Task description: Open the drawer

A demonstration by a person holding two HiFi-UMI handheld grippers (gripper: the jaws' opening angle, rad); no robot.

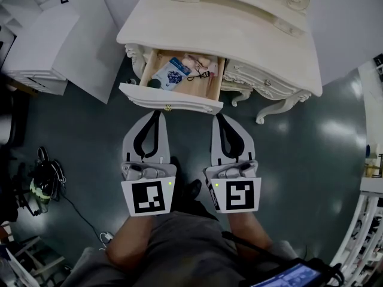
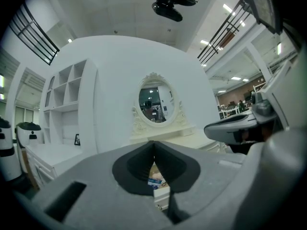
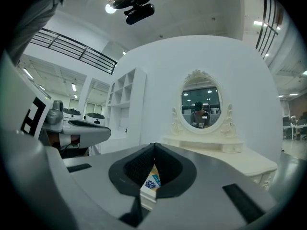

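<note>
In the head view the white dressing table (image 1: 239, 34) has its left drawer (image 1: 170, 98) pulled out, its wooden inside showing. A blue packet (image 1: 172, 73) and a dark eyelash curler (image 1: 200, 72) lie in it. A small gold knob (image 1: 168, 107) sits on the drawer front. My left gripper (image 1: 157, 112) is shut and empty, its tip just short of that knob. My right gripper (image 1: 216, 116) is shut too, beside the drawer's right corner. In the left gripper view the shut left gripper (image 2: 154, 143) frames the drawer's contents (image 2: 156, 180). In the right gripper view the right gripper (image 3: 154, 145) does the same.
An oval mirror (image 2: 153, 99) stands on the table top. A closed right drawer (image 1: 263, 81) is beside the open one. A white cabinet (image 1: 36, 46) and leaning white panels stand at the left, cables (image 1: 42, 181) lie on the dark floor, white shelving (image 1: 368, 220) at the right.
</note>
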